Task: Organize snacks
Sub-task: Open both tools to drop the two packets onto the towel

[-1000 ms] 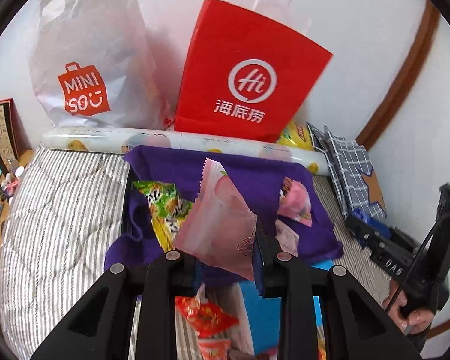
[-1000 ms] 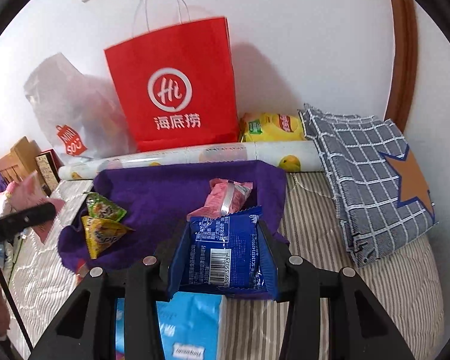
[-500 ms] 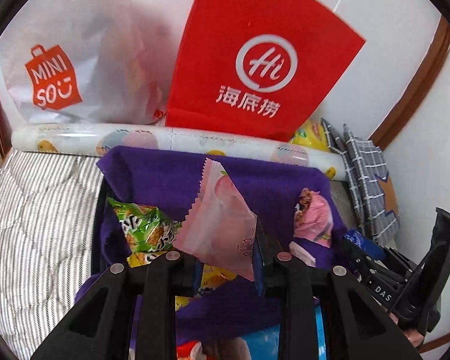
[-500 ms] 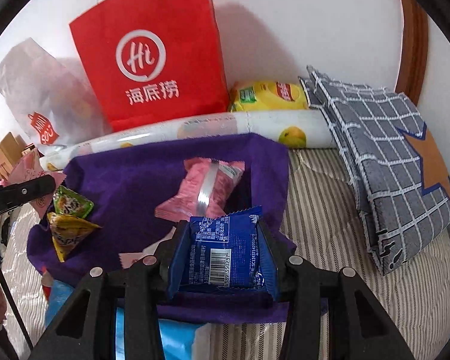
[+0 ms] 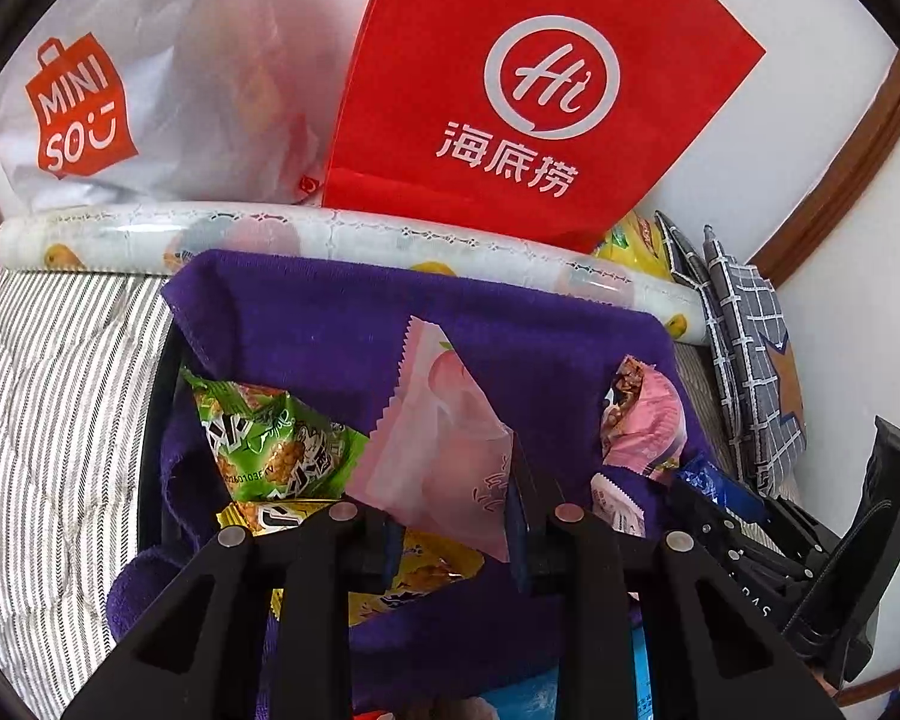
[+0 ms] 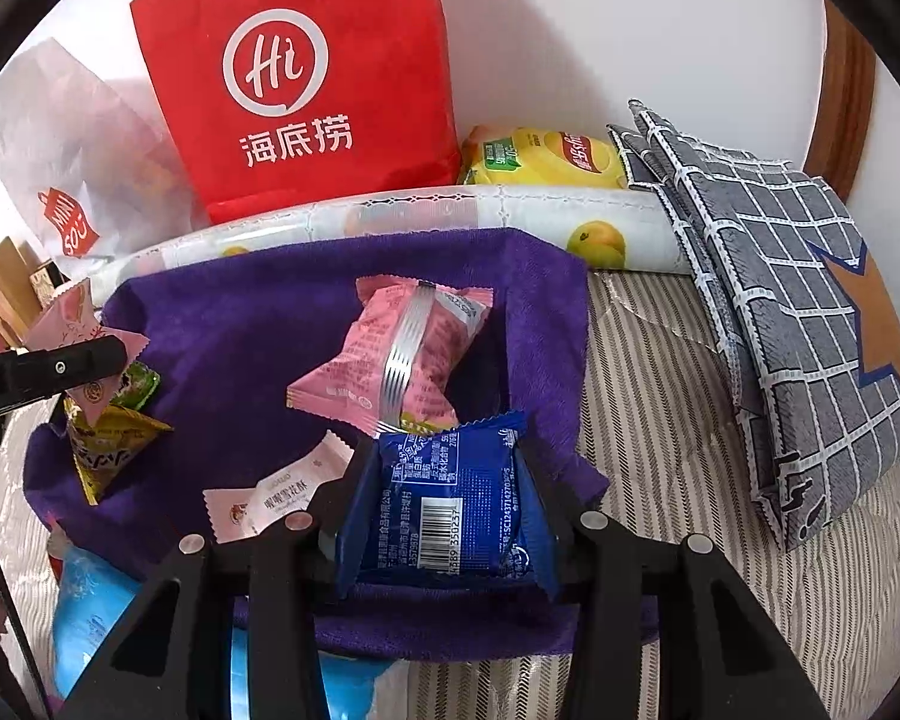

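Observation:
My left gripper (image 5: pixel 453 531) is shut on a pale pink peach snack packet (image 5: pixel 444 438) and holds it over a purple cloth-lined box (image 5: pixel 342 312). A green snack bag (image 5: pixel 270 438) and a yellow one (image 5: pixel 258 516) lie in the box at left, a pink wrapped cake (image 5: pixel 648 420) at right. My right gripper (image 6: pixel 444 516) is shut on a blue snack packet (image 6: pixel 450 510) over the purple box's (image 6: pixel 240 312) near right corner. In that view the pink cake (image 6: pixel 396 354), a small pink-white packet (image 6: pixel 276 492) and the yellow bag (image 6: pixel 108 450) lie inside.
A red paper bag (image 6: pixel 300 78) and a white Miniso bag (image 5: pixel 108 90) lean on the wall behind a rolled printed sheet (image 6: pixel 420 216). A yellow chip bag (image 6: pixel 546 159) and grey checked cushion (image 6: pixel 780 300) sit right. A light blue pack (image 6: pixel 90 618) lies in front on the striped mattress.
Both grippers have moved forward over the purple box with their packets still held. The box and its snacks now look closer in both views.

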`<action>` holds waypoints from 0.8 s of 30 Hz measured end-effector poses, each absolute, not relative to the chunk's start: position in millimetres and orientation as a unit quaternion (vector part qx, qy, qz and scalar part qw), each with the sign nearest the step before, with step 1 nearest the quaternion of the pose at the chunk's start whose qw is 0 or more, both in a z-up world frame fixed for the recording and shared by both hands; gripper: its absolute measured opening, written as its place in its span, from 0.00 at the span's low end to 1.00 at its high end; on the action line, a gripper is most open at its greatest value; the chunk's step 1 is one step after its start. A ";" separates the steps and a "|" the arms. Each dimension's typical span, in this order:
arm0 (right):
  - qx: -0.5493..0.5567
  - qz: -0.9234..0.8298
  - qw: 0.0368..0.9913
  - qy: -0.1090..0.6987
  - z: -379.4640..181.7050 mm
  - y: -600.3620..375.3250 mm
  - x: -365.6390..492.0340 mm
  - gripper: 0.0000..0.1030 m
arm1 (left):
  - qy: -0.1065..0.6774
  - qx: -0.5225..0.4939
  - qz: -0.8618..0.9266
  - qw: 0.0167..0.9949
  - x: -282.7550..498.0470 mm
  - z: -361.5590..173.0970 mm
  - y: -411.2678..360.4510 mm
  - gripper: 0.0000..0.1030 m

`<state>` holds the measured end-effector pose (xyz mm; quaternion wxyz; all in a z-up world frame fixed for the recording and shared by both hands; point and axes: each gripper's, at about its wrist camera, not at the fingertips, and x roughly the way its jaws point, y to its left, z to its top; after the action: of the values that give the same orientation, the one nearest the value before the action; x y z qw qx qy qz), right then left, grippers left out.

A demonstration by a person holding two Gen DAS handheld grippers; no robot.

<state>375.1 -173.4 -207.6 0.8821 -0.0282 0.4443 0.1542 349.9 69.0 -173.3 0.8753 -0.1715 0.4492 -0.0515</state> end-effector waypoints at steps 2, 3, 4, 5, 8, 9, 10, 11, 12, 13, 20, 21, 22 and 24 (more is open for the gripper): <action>-0.028 0.155 0.882 0.445 -205.5 -174.2 374.1 0.43 | 0.453 -0.172 -0.053 0.873 349.8 -173.6 68.5 0.26; -0.028 0.154 0.882 0.444 -204.3 -174.8 373.3 0.43 | 0.454 -0.171 -0.054 0.873 349.4 -173.1 68.1 0.26; -0.029 0.152 0.883 0.444 -202.6 -175.7 372.1 0.43 | 0.454 -0.171 -0.054 0.873 348.4 -171.9 68.2 0.27; -0.029 0.150 0.883 0.443 -200.9 -176.5 371.2 0.43 | 0.454 -0.170 -0.051 0.873 347.3 -170.7 68.3 0.31; -0.028 0.146 0.886 0.440 -193.5 -179.6 365.8 0.46 | 0.454 -0.170 -0.047 0.873 342.5 -164.6 68.7 0.42; -0.028 0.145 0.887 0.438 -190.2 -180.7 362.8 0.48 | 0.451 -0.171 -0.048 0.874 339.2 -161.2 69.1 0.46; -0.029 0.143 0.889 0.435 -186.8 -181.6 359.7 0.53 | 0.451 -0.171 -0.049 0.875 337.6 -159.0 69.1 0.48; -0.030 0.141 0.891 0.431 -183.2 -182.7 356.4 0.56 | 0.450 -0.170 -0.047 0.875 334.4 -155.7 69.4 0.51; -0.030 0.139 0.893 0.426 -178.3 -184.3 351.0 0.57 | 0.449 -0.169 -0.045 0.876 329.9 -151.9 69.7 0.51; -0.030 0.137 0.895 0.423 -173.9 -185.9 346.4 0.57 | 0.447 -0.169 -0.044 0.877 326.8 -149.8 69.9 0.51; -0.021 0.139 0.906 0.399 -143.3 -192.9 304.9 0.58 | 0.431 -0.176 -0.039 0.884 284.2 -122.9 76.2 0.52; -0.021 0.142 0.907 0.396 -139.2 -193.2 297.9 0.58 | 0.428 -0.175 -0.038 0.886 276.5 -118.8 77.2 0.52; -0.021 0.146 0.909 0.390 -134.7 -193.6 288.6 0.58 | 0.425 -0.173 -0.037 0.887 267.2 -114.4 77.9 0.52; -0.023 0.151 0.912 0.380 -127.9 -193.3 271.3 0.58 | 0.421 -0.172 -0.035 0.890 252.7 -108.8 79.1 0.53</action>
<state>271.3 -193.3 -127.9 0.9125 -0.0232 0.3796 0.1509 252.7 79.1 -108.8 0.8900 -0.1724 0.4207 -0.0350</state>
